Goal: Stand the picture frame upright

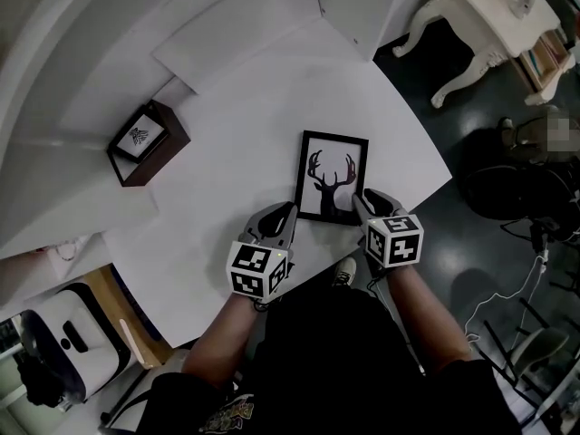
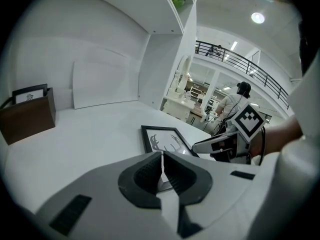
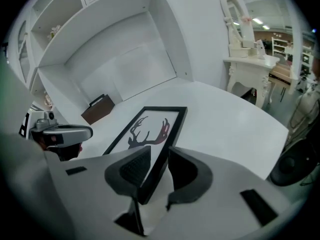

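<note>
A black picture frame [image 1: 331, 178] with a deer silhouette lies flat on the white table [image 1: 227, 198], near its front edge. My left gripper [image 1: 283, 216] sits at the frame's near left corner. In the left gripper view its jaws are shut [image 2: 162, 170] with nothing between them, and the frame [image 2: 162, 140] lies just beyond. My right gripper [image 1: 365, 202] is at the near right corner. Its jaws stand open [image 3: 157, 166] and the frame's near right edge [image 3: 150, 129] runs between them, with a gap on the right side.
A brown wooden holder [image 1: 145, 141] with a small framed print stands at the table's back left. A white panel [image 1: 245, 34] leans against the back wall. The table's right edge [image 1: 426, 143] drops to a dark floor, where an ornate white table [image 1: 480, 25] stands.
</note>
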